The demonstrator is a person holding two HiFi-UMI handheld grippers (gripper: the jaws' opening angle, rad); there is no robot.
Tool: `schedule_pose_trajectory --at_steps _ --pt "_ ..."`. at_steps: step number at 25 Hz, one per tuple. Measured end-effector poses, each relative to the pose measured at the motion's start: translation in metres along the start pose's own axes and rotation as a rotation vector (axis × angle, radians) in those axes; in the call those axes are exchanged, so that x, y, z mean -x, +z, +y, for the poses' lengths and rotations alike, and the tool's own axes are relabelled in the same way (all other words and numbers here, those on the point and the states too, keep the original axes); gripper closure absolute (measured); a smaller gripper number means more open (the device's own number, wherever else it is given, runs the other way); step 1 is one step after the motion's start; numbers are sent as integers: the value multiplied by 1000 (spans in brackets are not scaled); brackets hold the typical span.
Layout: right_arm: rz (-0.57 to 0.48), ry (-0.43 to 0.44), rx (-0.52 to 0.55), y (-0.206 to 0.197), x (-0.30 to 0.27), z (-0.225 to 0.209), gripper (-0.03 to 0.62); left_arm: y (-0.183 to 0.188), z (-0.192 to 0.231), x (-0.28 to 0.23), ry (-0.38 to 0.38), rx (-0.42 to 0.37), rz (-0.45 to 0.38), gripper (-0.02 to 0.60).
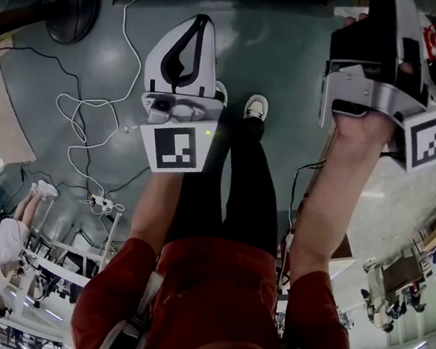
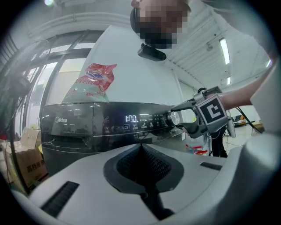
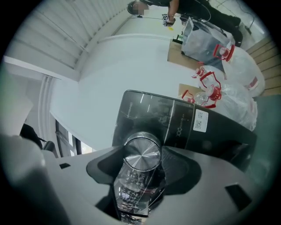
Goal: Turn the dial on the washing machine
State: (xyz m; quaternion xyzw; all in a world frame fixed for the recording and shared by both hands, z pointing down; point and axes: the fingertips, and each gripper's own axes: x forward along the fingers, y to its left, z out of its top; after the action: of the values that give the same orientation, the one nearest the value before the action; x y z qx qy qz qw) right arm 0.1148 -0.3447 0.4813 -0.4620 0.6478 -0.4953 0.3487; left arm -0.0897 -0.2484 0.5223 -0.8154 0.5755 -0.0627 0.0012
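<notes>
The dark washing machine (image 2: pixel 79 127) shows a lit display (image 2: pixel 131 118) on its control panel. Its silver dial (image 2: pixel 174 117) sits at the panel's right end. My right gripper (image 2: pixel 180 117) is shut on the dial, one jaw on each side. In the right gripper view the dial (image 3: pixel 142 152) fills the gap between the jaws. My left gripper (image 2: pixel 140 147) hangs back in front of the panel, shut with nothing in it. In the head view the left gripper (image 1: pixel 199 21) points away from me, and the right gripper's marker cube (image 1: pixel 425 142) shows at the upper right.
A red and green bag (image 2: pixel 94 79) lies on top of the machine. A cardboard box (image 2: pixel 22 165) stands at its left. Clear plastic bags (image 3: pixel 228 83) lie beside it. White cables (image 1: pixel 85 109) and a power strip (image 1: pixel 100 202) run over the floor.
</notes>
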Motion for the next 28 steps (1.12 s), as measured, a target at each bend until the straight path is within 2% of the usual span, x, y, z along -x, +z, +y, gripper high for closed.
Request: schedule_pose_trajectory --at_steps 7,13,16,21,28 --pt "-11 4 -22 1 -1 1 316 1 2 0 2 2 0 572" --pt "-20 20 -82 -2 0 -2 316 1 5 0 4 -1 -3 572" --pt "-20 31 -148 -7 -2 -1 318 -3 7 1 4 0 0 572" --pt "-33 86 -323 -12 -3 -3 317 -5 9 1 1 0 2 572" --pt "-25 95 -327 -8 -1 -2 316 -2 3 -1 0 -1 -3 572"
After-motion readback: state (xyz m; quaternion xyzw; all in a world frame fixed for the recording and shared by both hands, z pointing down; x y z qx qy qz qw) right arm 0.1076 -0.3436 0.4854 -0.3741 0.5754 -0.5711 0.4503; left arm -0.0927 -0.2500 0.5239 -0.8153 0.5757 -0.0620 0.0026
